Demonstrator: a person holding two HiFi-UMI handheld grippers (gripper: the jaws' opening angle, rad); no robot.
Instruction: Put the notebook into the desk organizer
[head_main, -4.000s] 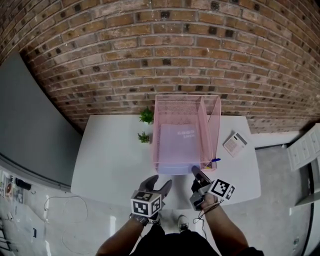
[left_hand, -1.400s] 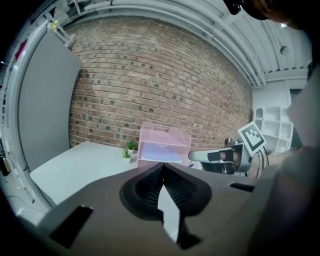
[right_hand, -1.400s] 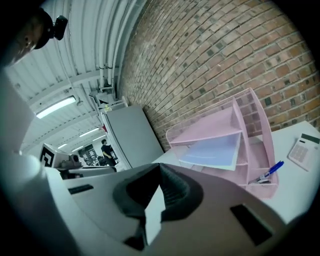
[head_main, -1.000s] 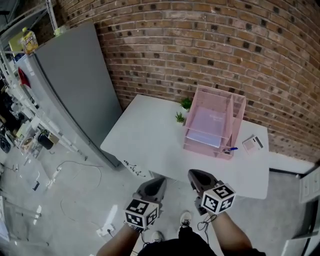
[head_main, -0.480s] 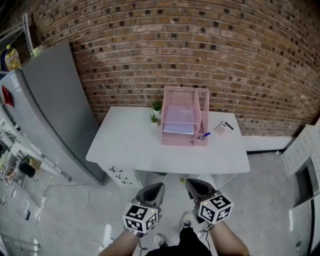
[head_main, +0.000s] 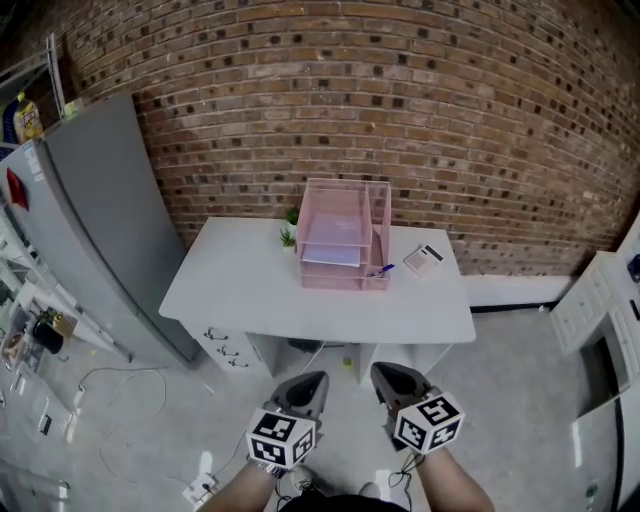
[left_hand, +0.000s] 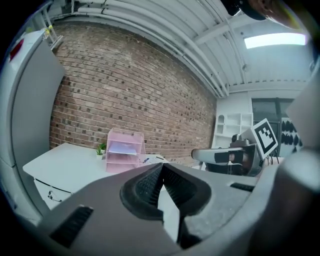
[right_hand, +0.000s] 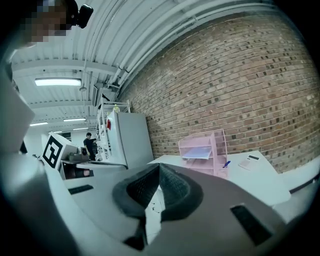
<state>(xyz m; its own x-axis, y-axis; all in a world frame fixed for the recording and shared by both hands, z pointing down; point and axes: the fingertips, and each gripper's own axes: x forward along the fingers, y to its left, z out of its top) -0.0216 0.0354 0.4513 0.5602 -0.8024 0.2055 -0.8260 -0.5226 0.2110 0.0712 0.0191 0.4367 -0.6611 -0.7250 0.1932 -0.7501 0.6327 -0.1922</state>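
My left gripper (head_main: 309, 381) has its ribbed dark fingers pressed together, and there is nothing between them. My right gripper (head_main: 386, 373) is the same, jaws fully closed and empty. I hold the two side by side, close to each other, low over the pale concrete floor (head_main: 520, 400) and pointing forward.

Well ahead of both sets of fingertips, and well out of their reach, stands the white rectangular table (head_main: 250, 290) against the red brick wall (head_main: 330, 100). On it, almost straight ahead of the gap between my two grippers, sits the pink wire-mesh desk organizer (head_main: 378, 232). The pale lilac notebook (head_main: 330, 252) lies flat on a tray in the organizer's wider section, on my left-gripper side of it.

A blue pen (head_main: 385, 269) lies just beside the organizer, ahead of my right fingers, and a small white flat device (head_main: 424, 260) lies a little further out that way. Small green potted plants (head_main: 288, 237) stand by the organizer's far left corner. Far off to the left of my left fingers is a tall grey cabinet (head_main: 110, 220).
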